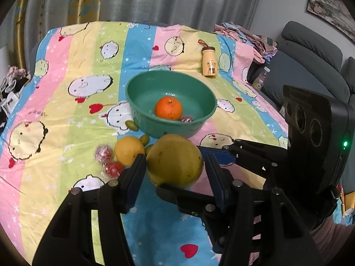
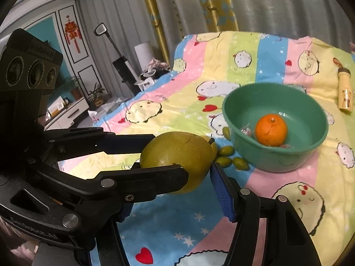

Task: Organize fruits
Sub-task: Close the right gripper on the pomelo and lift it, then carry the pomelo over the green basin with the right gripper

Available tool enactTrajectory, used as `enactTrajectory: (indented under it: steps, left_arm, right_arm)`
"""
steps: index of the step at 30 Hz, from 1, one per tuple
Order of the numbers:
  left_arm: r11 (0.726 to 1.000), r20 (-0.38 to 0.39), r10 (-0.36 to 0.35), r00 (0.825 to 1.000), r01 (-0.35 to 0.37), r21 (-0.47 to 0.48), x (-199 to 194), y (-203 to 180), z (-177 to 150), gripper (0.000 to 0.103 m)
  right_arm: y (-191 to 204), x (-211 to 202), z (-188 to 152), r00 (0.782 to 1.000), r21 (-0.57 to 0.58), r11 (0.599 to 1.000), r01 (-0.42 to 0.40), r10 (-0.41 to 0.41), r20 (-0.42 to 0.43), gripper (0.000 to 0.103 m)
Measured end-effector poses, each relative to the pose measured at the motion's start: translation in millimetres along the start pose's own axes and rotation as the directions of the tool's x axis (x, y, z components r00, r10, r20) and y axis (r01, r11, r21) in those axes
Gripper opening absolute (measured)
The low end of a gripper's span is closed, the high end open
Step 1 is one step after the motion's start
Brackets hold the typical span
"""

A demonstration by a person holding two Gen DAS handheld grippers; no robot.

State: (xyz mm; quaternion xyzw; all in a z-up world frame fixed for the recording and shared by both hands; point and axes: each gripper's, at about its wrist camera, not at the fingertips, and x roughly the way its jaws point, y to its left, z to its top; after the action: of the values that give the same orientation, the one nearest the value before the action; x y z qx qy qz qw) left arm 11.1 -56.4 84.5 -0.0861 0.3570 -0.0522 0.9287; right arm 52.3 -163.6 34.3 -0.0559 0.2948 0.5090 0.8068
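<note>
A big yellow-green pomelo (image 1: pixel 175 159) (image 2: pixel 177 153) hangs above the striped cartoon cloth, gripped from two sides. My left gripper (image 1: pixel 175 158) (image 2: pixel 169 155) is shut on it, and my right gripper (image 2: pixel 175 170) (image 1: pixel 179 168) clamps it crosswise. Behind it stands a green bowl (image 1: pixel 131 93) (image 2: pixel 230 119) holding an orange (image 1: pixel 168 108) (image 2: pixel 270 129) and a red wrapped piece (image 1: pixel 187 119). On the cloth in front of the bowl lie a yellow citrus (image 1: pixel 128 150), two red wrapped pieces (image 1: pixel 103 153), and small green fruits (image 1: pixel 132 124) (image 2: pixel 226 150).
A yellow bottle (image 1: pixel 209 61) (image 2: pixel 345 93) stands behind the bowl to its right. Clothes (image 1: pixel 250 37) are piled at the far right corner, next to a grey sofa (image 1: pixel 310 66). Curtains hang behind the table. The cloth (image 1: pixel 66 110) spreads wide to the left.
</note>
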Motion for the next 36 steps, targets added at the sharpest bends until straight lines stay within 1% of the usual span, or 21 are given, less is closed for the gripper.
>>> enactTrajectory:
  steps: [4, 10, 17, 25, 32, 36]
  left_arm:
    - [1.0, 0.025, 0.004, 1.0, -0.004, 0.015, -4, -11, 6, 0.054]
    - [0.999, 0.04, 0.002, 0.999, -0.003, 0.033, -6, -22, 14, 0.054]
    - [0.998, 0.059, -0.02, 0.998, 0.016, 0.065, -2, -34, 32, 0.054]
    - [0.993, 0.056, -0.077, 0.995, 0.072, 0.091, 21, -45, 57, 0.054]
    - [0.988, 0.035, -0.136, 0.99, 0.133, 0.077, 46, -44, 84, 0.055]
    - [0.987, 0.041, -0.144, 0.989, 0.14, 0.082, 55, -43, 95, 0.055]
  right_arm:
    - [-2, -12, 3, 1.0, 0.008, 1.0, 0.002, -0.002, 0.03, 0.065]
    - [-8, -24, 6, 0.998, 0.015, 1.0, 0.009, -0.01, 0.06, 0.065]
    - [-23, -39, 15, 0.994, 0.044, 0.999, 0.029, -0.033, 0.103, 0.065]
    - [-50, -49, 25, 0.988, 0.083, 0.993, 0.083, -0.093, 0.123, 0.065]
    - [-74, -48, 43, 0.979, 0.109, 0.984, 0.143, -0.157, 0.13, 0.065]
    - [-87, -44, 53, 0.978, 0.118, 0.981, 0.151, -0.166, 0.128, 0.065]
